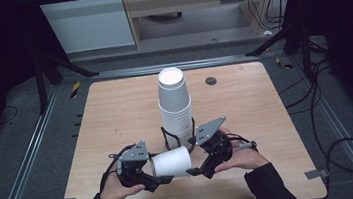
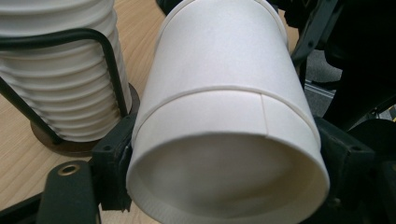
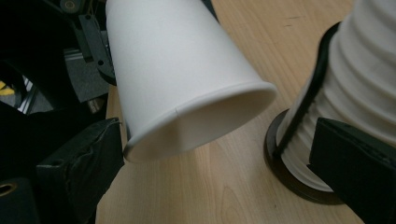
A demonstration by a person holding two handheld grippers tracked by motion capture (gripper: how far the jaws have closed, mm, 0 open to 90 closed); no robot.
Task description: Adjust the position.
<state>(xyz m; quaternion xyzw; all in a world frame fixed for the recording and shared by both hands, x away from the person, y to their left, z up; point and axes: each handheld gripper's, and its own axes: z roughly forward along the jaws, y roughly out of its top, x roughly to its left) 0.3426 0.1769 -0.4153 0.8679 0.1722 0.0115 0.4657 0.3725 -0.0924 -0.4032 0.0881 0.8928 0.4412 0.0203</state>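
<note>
Here paper cup clamped sideways between left gripper jaws.

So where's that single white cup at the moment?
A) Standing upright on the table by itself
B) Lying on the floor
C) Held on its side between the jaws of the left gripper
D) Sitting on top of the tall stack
C: the white cup lies on its side with a black jaw of the left gripper pressed against each side of it, while the stack of cups stands apart in its wire holder.

wooden table | floor cables | white cabinet behind
</note>
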